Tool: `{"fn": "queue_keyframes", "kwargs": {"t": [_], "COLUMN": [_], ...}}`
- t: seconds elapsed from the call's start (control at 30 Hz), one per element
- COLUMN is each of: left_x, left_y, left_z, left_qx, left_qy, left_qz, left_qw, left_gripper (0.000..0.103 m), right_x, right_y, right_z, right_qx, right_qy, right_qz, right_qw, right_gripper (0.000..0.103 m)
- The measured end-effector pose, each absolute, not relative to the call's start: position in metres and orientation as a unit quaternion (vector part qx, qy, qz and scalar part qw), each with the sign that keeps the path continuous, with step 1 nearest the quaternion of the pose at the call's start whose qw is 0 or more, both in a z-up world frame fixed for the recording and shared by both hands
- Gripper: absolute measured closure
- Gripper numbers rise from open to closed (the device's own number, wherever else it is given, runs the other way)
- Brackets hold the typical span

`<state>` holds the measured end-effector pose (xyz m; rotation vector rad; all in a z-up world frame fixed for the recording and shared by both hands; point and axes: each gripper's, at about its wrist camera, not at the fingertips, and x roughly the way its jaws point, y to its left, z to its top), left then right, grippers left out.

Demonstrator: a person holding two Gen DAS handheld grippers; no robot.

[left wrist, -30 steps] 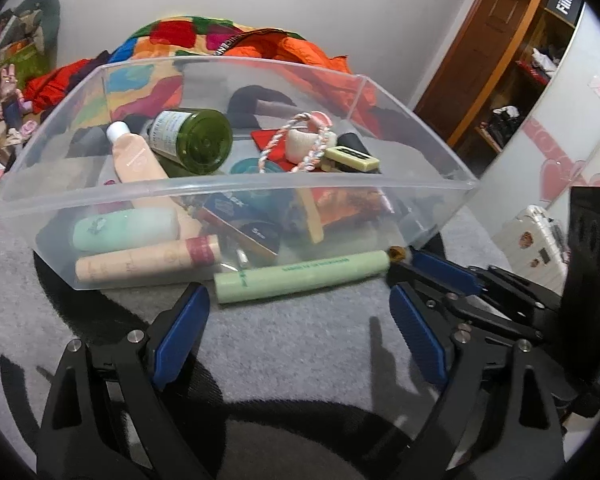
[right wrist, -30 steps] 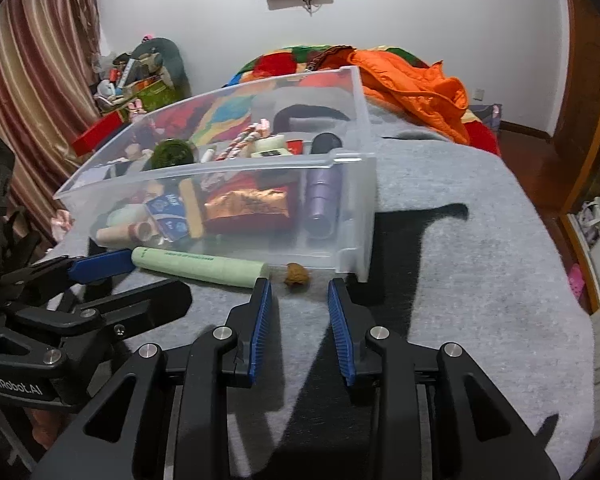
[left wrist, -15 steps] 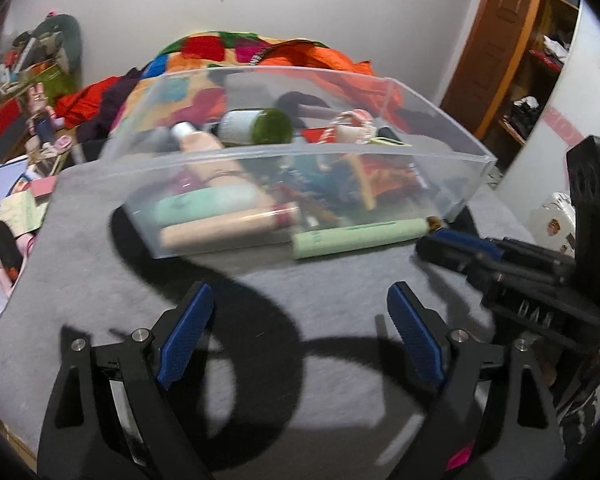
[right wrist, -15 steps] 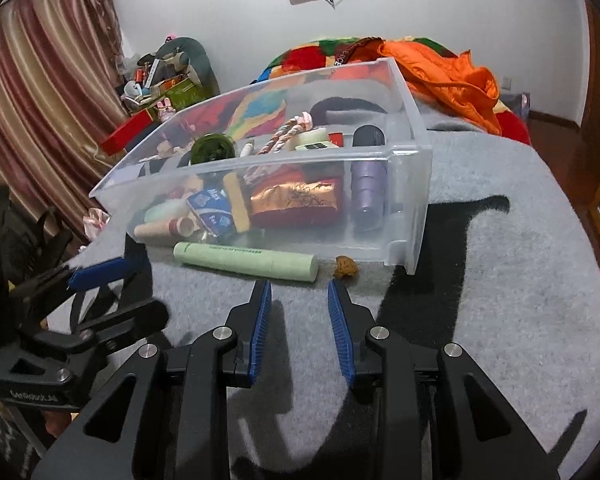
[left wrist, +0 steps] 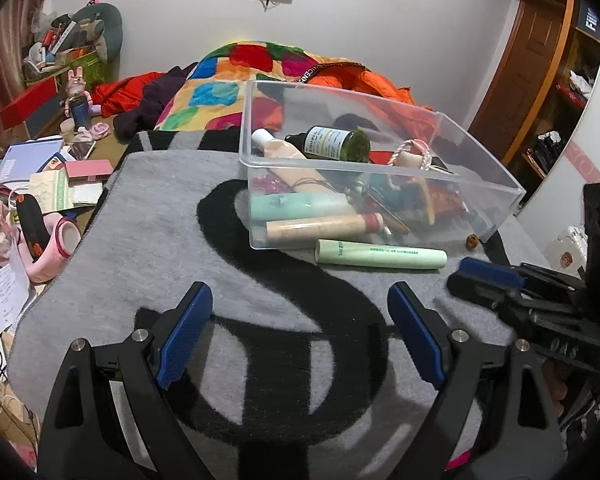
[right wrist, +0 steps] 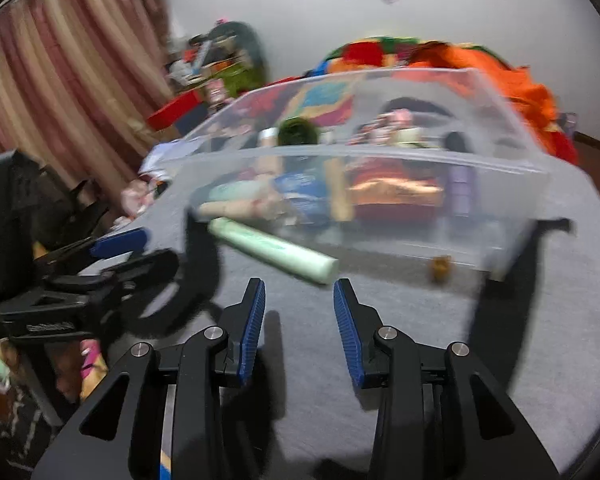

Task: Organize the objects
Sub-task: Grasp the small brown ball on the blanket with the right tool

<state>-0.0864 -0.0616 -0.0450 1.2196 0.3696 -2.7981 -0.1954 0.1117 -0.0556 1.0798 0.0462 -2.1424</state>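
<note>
A clear plastic bin (left wrist: 380,168) (right wrist: 380,156) holds several bottles, tubes and packets. It stands on a grey blanket with black letters (left wrist: 180,256). A pale green tube (left wrist: 380,254) (right wrist: 272,248) lies on the blanket against the bin's near wall, and a small brown nut-like object (left wrist: 472,241) (right wrist: 440,268) sits to its right. My left gripper (left wrist: 300,328) is open wide and empty, well short of the tube. My right gripper (right wrist: 298,314) has its jaws opening with nothing between them, just in front of the tube's near end. The right wrist view is blurred.
A desk heaped with books, boxes and toys (left wrist: 52,168) stands left of the bed. A colourful quilt (left wrist: 236,76) and an orange jacket (right wrist: 532,92) lie behind the bin. A wooden door (left wrist: 532,64) is at the right, striped curtains (right wrist: 68,80) at the left.
My left gripper has drawn back and swung left, so the bin looks smaller and further right. My right gripper has swung too, and its jaws stand a little wider.
</note>
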Motion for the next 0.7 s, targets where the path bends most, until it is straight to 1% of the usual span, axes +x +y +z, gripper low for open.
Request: {"fn": "queue_keyframes", "kwargs": {"t": [0.1, 0.2, 0.3, 0.4, 0.43, 0.47, 0.5, 0.53, 0.57, 0.7], "left_x": [-0.088, -0.092, -0.096, -0.104, -0.107, -0.112, -0.116, -0.121, -0.125, -0.143], "left_y": [-0.060, -0.053, -0.045, -0.034, -0.031, -0.026, -0.022, -0.017, -0.014, -0.002], "left_z": [-0.046, -0.049, -0.050, -0.048, -0.047, -0.047, -0.047, -0.047, -0.048, -0.053], "left_qx": [0.397, 0.403, 0.409, 0.412, 0.415, 0.417, 0.419, 0.423, 0.428, 0.453], "left_qy": [0.118, 0.118, 0.111, 0.095, 0.088, 0.081, 0.074, 0.066, 0.062, 0.050], "left_qz": [-0.909, -0.907, -0.906, -0.906, -0.906, -0.905, -0.905, -0.903, -0.902, -0.890], "left_qw": [0.031, 0.026, 0.019, 0.009, 0.004, -0.002, -0.005, -0.008, -0.011, -0.014], "left_gripper": [0.011, 0.010, 0.008, 0.006, 0.006, 0.006, 0.005, 0.005, 0.005, 0.005], "right_x": [-0.204, -0.218, -0.226, -0.227, -0.227, -0.227, -0.228, -0.227, -0.226, -0.222], "right_y": [0.132, 0.141, 0.136, 0.126, 0.124, 0.122, 0.123, 0.124, 0.125, 0.129], "right_z": [-0.055, -0.056, -0.057, -0.060, -0.060, -0.060, -0.059, -0.060, -0.061, -0.061], "right_qx": [0.421, 0.424, 0.423, 0.419, 0.417, 0.415, 0.416, 0.417, 0.417, 0.410], "right_qy": [0.008, 0.016, 0.036, 0.054, 0.059, 0.063, 0.063, 0.062, 0.059, 0.046], "right_qz": [-0.859, -0.871, -0.875, -0.878, -0.879, -0.880, -0.879, -0.878, -0.878, -0.878], "right_qw": [0.293, 0.249, 0.233, 0.226, 0.224, 0.224, 0.226, 0.227, 0.229, 0.243], "right_gripper": [0.069, 0.069, 0.069, 0.072, 0.075, 0.081, 0.084, 0.089, 0.091, 0.091]}}
